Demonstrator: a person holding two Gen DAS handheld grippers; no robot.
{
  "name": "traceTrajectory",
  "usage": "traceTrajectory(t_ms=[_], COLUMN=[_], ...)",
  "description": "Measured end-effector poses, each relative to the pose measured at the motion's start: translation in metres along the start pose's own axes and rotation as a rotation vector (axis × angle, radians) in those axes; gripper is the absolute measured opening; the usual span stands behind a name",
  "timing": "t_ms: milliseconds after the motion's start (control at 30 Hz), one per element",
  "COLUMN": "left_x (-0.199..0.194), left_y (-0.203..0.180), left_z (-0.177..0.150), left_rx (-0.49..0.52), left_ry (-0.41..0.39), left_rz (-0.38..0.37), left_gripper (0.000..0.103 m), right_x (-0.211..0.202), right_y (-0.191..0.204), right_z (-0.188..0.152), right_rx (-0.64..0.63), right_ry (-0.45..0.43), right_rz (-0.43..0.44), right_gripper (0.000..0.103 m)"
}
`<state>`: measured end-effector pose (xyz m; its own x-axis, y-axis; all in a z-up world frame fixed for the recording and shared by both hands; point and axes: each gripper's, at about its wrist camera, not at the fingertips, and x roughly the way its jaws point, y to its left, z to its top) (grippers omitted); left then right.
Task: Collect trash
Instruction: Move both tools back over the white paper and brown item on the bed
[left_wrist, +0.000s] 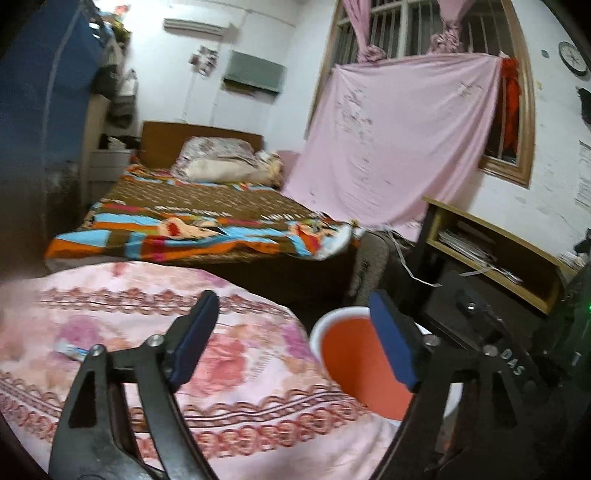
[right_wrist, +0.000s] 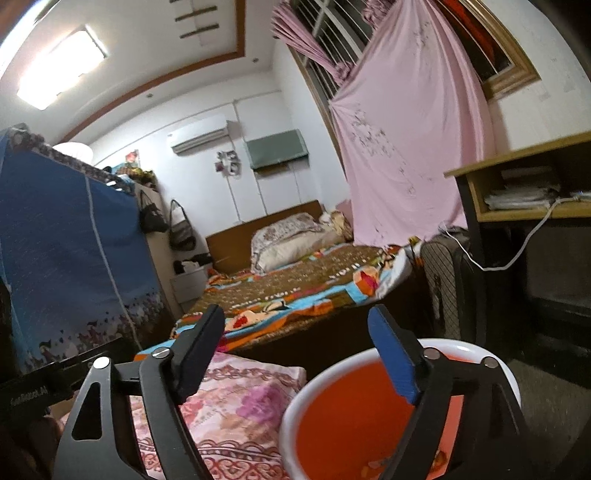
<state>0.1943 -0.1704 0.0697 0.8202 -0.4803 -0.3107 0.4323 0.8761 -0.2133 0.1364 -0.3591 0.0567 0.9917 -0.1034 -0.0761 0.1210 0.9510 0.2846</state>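
A bin (left_wrist: 347, 354) with a white rim and orange inside stands on the floor beside a bed with a pink floral quilt (left_wrist: 236, 369). A small blue-and-white wrapper (left_wrist: 74, 350) lies on the quilt at the left. My left gripper (left_wrist: 295, 339) is open and empty, above the quilt's edge and the bin. The other gripper's black body (left_wrist: 487, 332) shows at the right. In the right wrist view my right gripper (right_wrist: 295, 354) is open and empty, just above the bin (right_wrist: 354, 417). Small scraps (right_wrist: 376, 463) lie in the bin's bottom. The quilt (right_wrist: 236, 406) is to its left.
A second bed with a colourful blanket (left_wrist: 207, 221) lies ahead. A blue fabric wardrobe (right_wrist: 66, 251) stands at the left. A wooden desk (right_wrist: 517, 192) with papers and a white cable is at the right. A pink sheet (left_wrist: 399, 147) hangs over the window.
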Motion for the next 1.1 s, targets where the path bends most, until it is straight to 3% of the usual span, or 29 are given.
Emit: traceTrajectory(t_ms=[133, 233, 467, 1100], left_x=[-0.018, -0.032, -0.056, -0.103], left_y=[0.016, 0.027, 0.055, 0.116], left_z=[-0.001, -0.002, -0.006, -0.017], left_rx=[-0.010, -0.027, -0.039, -0.063], left_ry=[-0.067, -0.127, -0.170, -0.213], left_rz=[0.069, 0.117, 0.217, 0.409], left_gripper=[0.089, 0.092, 0.092, 0.092], right_x=[-0.003, -0.006, -0.009, -0.014], right_y=[0.011, 0.021, 0.046, 0.115], right_z=[0.000, 0.000, -0.003, -0.024], right_rx=[-0.015, -0.025, -0.070, -0.219], right_ry=[-0.042, -0.072, -0.104, -0.113], right_rz=[0.029, 0.053, 0.109, 0.293], right_gripper=[0.103, 0.103, 0.103, 0.103])
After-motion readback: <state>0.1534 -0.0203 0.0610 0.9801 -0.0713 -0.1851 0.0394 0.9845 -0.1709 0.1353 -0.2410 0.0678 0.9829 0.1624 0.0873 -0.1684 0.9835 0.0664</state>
